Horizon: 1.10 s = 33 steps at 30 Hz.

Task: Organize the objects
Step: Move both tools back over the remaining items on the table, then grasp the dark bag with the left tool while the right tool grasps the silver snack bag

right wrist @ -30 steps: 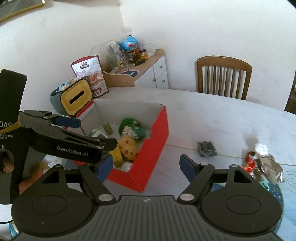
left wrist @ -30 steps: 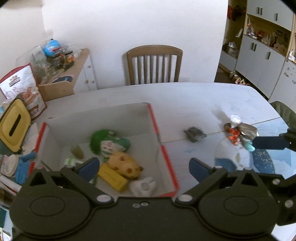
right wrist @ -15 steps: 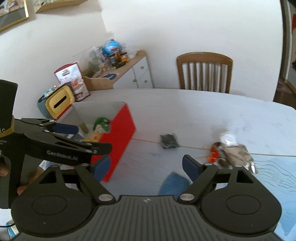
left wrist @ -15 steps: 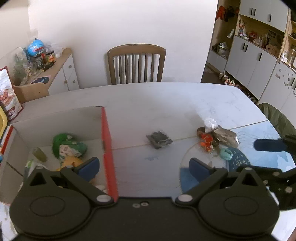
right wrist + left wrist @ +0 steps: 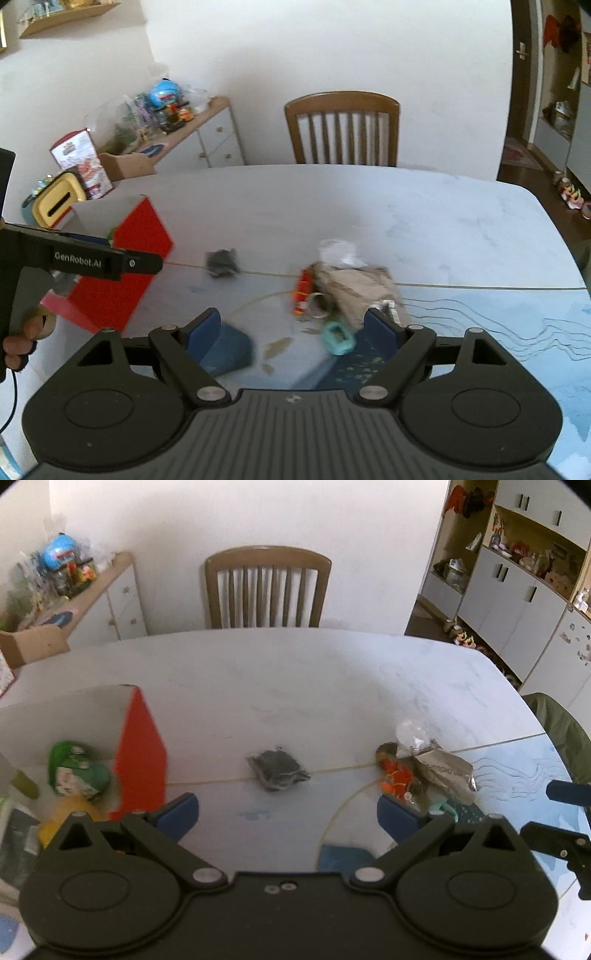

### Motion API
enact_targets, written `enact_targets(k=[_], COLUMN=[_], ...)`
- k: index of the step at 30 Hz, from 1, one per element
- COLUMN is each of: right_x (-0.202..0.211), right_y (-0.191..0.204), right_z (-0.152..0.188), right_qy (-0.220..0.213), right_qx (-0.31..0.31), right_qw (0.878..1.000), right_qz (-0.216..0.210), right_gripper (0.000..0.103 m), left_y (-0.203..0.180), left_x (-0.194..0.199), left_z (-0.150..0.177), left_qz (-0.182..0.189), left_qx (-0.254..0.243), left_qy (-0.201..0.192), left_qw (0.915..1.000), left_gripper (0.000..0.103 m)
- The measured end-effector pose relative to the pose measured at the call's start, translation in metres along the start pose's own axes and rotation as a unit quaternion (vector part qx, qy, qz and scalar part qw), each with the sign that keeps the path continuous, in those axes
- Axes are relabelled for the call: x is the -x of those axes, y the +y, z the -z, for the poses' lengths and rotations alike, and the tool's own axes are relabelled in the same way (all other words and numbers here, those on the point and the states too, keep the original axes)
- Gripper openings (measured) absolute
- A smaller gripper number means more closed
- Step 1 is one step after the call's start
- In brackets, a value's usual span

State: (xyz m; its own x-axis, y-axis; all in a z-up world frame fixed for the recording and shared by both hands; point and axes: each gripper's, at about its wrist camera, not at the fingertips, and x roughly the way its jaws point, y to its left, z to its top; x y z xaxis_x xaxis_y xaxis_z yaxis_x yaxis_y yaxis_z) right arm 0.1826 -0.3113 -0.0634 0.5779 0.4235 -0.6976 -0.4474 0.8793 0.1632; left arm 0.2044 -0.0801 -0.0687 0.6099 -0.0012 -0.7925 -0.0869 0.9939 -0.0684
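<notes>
A red-sided cardboard box (image 5: 138, 746) (image 5: 122, 266) holding several toys, among them a green one (image 5: 77, 771), stands on the table at the left. A dark grey packet (image 5: 277, 770) (image 5: 221, 263) lies mid-table. Right of it is a pile: a crumpled silver bag (image 5: 443, 771) (image 5: 358, 288), an orange-red toy (image 5: 395, 777) (image 5: 301, 291), a teal item (image 5: 337, 338). A blue object (image 5: 227, 350) lies near the right gripper. My left gripper (image 5: 286, 812) is open and empty before the grey packet. My right gripper (image 5: 295, 332) is open and empty over the pile.
A wooden chair (image 5: 267, 587) stands at the table's far side. A sideboard (image 5: 192, 140) with clutter is at the back left, with a yellow-lidded bin (image 5: 55, 203) beside the box. White cabinets (image 5: 517, 602) line the right. A blue patterned mat (image 5: 498, 332) covers the table's right.
Both grippers have swung right, away from the box toward the grey packet and the pile. The right gripper has come close over the pile. Both stay open.
</notes>
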Motion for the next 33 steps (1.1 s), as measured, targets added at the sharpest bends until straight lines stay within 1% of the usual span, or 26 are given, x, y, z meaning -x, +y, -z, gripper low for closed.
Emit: enact_targets(k=[4, 7, 12, 16, 25, 30, 33], right_x=[-0.011, -0.021, -0.043, -0.065, -0.114, -0.135, -0.144], right_y=[-0.020, -0.035, -0.053, -0.061, -0.070, -0.078, -0.081], right_z=[-0.001, -0.005, -0.017, -0.021, -0.021, -0.021, -0.021], right_qy=[0.008, 0.015, 0.018, 0.029, 0.062, 0.073, 0.081], right_qx=[-0.003, -0.007, -0.021, -0.018, -0.025, -0.034, -0.034], right_qw=[1.000, 1.000, 1.000, 0.999, 0.998, 0.997, 0.996], right_qz=[0.004, 0.007, 0.009, 0.006, -0.004, -0.005, -0.009], right_gripper=[0.085, 0.085, 0.085, 0.085, 0.085, 0.085, 0.085], left_y=[-0.010, -0.017, -0.021, -0.023, -0.016, -0.011, -0.008], left_x=[-0.020, -0.035, -0.061, -0.078, -0.106, -0.116, -0.121], left_z=[-0.003, -0.007, -0.015, -0.018, -0.021, -0.022, -0.019], left_qz=[-0.012, -0.027, -0.047, -0.063, -0.076, -0.073, -0.068], left_qx=[-0.004, -0.009, -0.007, -0.010, 0.010, 0.019, 0.028], left_qy=[0.012, 0.013, 0.018, 0.023, 0.041, 0.049, 0.055], left_qw=[0.9999, 0.9995, 0.9987, 0.9977, 0.9962, 0.9960, 0.9957], left_gripper=[0.103, 0.103, 0.103, 0.102, 0.102, 0.099, 0.093])
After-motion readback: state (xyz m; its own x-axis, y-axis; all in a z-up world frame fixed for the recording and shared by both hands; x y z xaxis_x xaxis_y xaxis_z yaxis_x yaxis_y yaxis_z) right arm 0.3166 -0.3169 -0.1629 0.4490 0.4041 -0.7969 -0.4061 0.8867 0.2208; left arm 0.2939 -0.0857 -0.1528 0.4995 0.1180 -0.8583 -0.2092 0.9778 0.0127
